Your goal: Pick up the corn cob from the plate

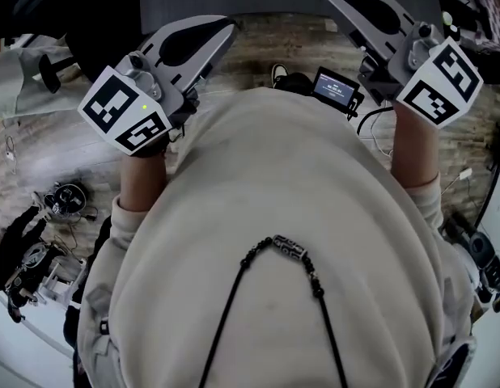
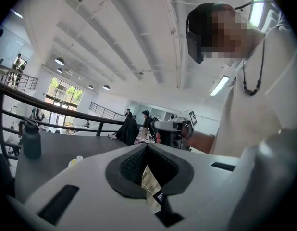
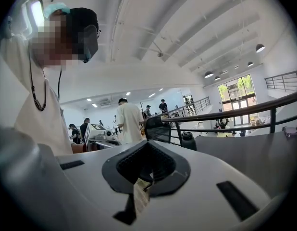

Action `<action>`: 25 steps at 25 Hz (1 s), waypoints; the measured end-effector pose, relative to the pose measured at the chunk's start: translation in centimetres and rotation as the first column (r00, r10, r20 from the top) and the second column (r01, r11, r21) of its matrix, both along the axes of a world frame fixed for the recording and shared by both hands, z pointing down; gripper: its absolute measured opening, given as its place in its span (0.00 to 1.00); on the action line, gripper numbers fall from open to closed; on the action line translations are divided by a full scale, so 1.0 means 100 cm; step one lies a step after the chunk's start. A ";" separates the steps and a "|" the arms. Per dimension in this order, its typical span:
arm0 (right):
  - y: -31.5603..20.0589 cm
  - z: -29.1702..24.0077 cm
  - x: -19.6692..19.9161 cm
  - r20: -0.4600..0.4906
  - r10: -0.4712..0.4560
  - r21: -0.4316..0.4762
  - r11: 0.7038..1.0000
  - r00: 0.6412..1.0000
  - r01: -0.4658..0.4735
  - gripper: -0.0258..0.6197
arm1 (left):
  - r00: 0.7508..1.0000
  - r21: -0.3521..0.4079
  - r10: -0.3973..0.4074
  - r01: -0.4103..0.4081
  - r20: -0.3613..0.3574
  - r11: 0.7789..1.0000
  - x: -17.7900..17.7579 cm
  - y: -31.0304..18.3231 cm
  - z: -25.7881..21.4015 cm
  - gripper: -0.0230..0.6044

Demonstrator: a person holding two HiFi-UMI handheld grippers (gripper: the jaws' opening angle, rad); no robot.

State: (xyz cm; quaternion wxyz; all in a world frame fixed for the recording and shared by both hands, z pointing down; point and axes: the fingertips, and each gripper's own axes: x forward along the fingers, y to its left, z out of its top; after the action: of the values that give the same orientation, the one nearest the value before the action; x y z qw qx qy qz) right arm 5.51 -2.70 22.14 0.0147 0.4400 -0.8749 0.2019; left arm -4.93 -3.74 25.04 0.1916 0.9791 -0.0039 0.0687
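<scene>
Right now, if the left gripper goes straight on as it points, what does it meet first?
Probably the right gripper, which sits just right of that line; otherwise the way looks free. Depth is unclear.

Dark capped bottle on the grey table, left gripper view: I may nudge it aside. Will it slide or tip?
The dark capped bottle stands upright, taller than wide, so a high push would probably tip it. Low down, it likely slides: the grey table looks smooth. It seems rigid; its weight cannot be judged.
</scene>
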 end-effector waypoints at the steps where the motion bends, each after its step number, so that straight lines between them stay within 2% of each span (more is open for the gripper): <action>1: 0.003 -0.002 -0.001 -0.005 -0.007 0.019 1.000 1.000 0.007 0.06 | 1.000 0.017 -0.008 0.008 -0.005 1.000 -0.002 0.004 -0.001 0.04; 4: 0.004 -0.005 0.002 0.002 -0.022 0.035 0.999 1.000 0.022 0.06 | 1.000 0.040 -0.020 0.021 -0.006 0.999 0.002 0.008 -0.007 0.04; 8: -0.003 0.008 0.015 0.077 0.012 -0.036 0.999 0.997 -0.010 0.06 | 0.999 -0.024 0.007 -0.006 0.049 1.000 0.012 -0.001 -0.002 0.04; 10: -0.011 0.011 0.023 0.085 0.026 -0.048 0.999 0.996 -0.022 0.06 | 0.999 -0.031 0.015 -0.014 0.050 0.999 0.021 -0.010 0.000 0.04; 14: -0.011 0.011 0.036 0.108 0.037 -0.060 0.998 0.993 -0.031 0.06 | 0.997 0.003 0.043 -0.043 0.066 0.999 0.035 -0.004 -0.006 0.04; 18: -0.006 0.013 0.059 0.130 0.037 -0.022 0.999 0.991 -0.034 0.06 | 0.997 0.040 0.043 -0.046 0.070 0.998 0.057 0.003 -0.011 0.04; 25: 0.003 0.040 0.080 0.195 0.111 -0.065 0.993 0.974 -0.100 0.06 | 0.996 -0.035 0.068 -0.066 0.063 0.997 0.064 0.000 -0.003 0.04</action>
State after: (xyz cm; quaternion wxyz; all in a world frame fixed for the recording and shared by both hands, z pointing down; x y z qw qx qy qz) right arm 13.47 -2.45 26.18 -0.0713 0.4628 -0.8415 0.2693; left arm 1.49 -3.74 24.78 0.2048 0.9727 0.0239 0.1068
